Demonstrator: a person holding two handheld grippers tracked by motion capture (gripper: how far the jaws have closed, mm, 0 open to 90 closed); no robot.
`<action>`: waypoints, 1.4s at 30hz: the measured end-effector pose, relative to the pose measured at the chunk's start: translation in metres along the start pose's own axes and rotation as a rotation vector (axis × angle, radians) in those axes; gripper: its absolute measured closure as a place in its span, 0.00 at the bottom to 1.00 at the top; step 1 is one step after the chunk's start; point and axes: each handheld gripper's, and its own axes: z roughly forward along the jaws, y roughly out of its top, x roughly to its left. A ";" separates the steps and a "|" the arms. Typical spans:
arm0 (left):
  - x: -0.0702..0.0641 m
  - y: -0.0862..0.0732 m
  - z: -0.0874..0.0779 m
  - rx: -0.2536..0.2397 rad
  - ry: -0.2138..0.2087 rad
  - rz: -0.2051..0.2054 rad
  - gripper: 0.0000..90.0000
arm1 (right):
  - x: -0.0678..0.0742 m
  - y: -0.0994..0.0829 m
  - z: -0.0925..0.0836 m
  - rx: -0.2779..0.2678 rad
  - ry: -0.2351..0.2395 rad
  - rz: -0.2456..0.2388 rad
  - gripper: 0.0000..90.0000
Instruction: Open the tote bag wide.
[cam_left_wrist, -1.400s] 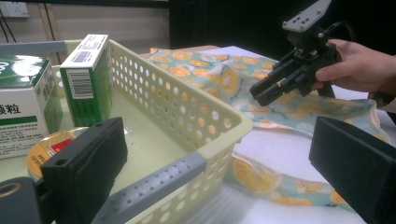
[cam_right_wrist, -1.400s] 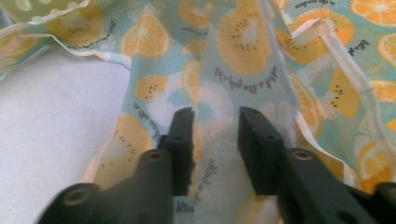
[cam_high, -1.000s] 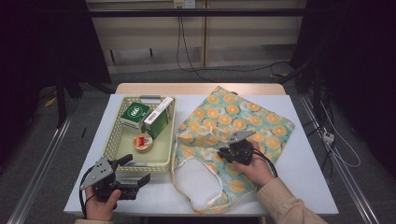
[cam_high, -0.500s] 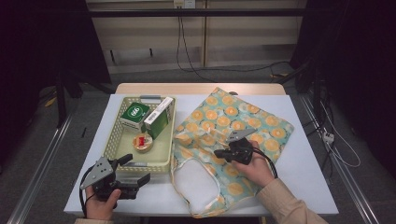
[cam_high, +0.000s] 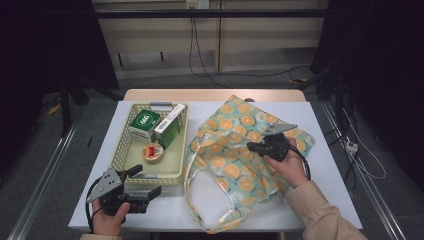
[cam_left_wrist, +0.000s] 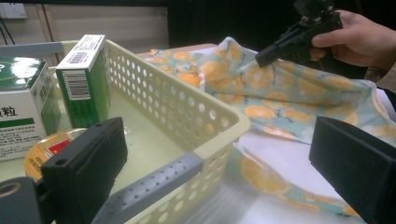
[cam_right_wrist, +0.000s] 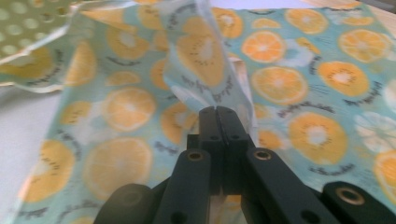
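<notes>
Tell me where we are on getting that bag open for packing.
Done: the right claw is shut on a fold of the orange-print tote bag, lifting it. In hand: parting the bag's mouth. Left: the two green boxes and the round tin sit in the basket; the left claw waits open beside it.

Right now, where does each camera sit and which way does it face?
High view: above the person's side of the table, looking forward and down on the white table, basket and orange-print bag; both hands and sleeves enter from the bottom.
Left gripper view: on the left gripper, low beside the basket, facing the bag; its jaws stand open.
Right gripper view: on the right gripper, looking along shut jaws pinching bag fabric.
Shared: high and left gripper views both show the right gripper, basket and bag.
</notes>
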 end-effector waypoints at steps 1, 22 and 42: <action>0.000 0.000 0.000 0.000 0.000 0.000 0.04 | -0.003 -0.001 0.001 0.004 -0.018 -0.006 1.00; 0.001 -0.001 0.001 0.001 -0.002 -0.009 0.04 | 0.007 -0.017 0.033 0.099 -0.027 -0.082 0.86; 0.000 -0.001 0.001 0.000 0.000 -0.011 0.04 | 0.031 -0.023 0.045 0.106 0.066 -0.071 0.52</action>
